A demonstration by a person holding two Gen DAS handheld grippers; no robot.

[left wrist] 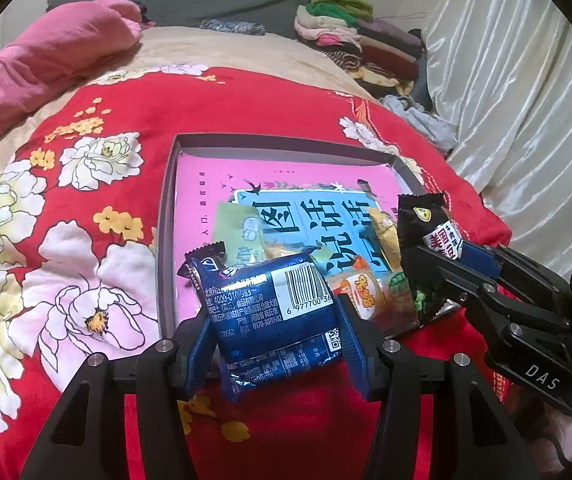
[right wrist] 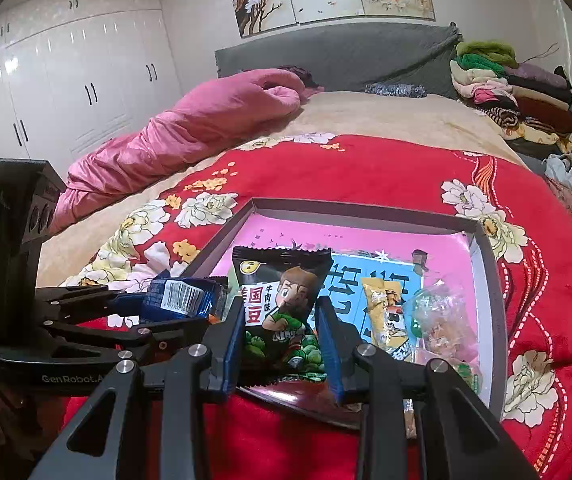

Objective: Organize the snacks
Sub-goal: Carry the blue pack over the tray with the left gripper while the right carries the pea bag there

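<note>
Blue foil snack packet (left wrist: 273, 312), barcode uppermost, pinched between the pads of the left gripper (left wrist: 275, 344) and held over the near rim of the shallow grey box (left wrist: 286, 142), which lies on a red floral bedspread (left wrist: 85, 240). Black bean-snack packet (right wrist: 279, 312), printed with a cartoon boy, clamped upright between the blue pads of the right gripper (right wrist: 281, 340), just beside the left one and likewise above the box's near edge. Box contents: pink-and-blue printed liner (left wrist: 306, 216), a pale green sachet (left wrist: 237, 232), an orange-labelled packet (left wrist: 366, 296), a yellow packet (right wrist: 384, 312) and a clear wrapped sweet (right wrist: 442, 320), all crowded toward the near right corner. Risks, as judged: the two grippers work close together, so a careless swing could knock one packet from the other's hold; both wrappers are slick and puffed, apt to slip or crush under uneven squeeze; releasing onto the heap already there may send a packet over the low wall onto the soft bedding, where the box itself sits unsteadily.
</note>
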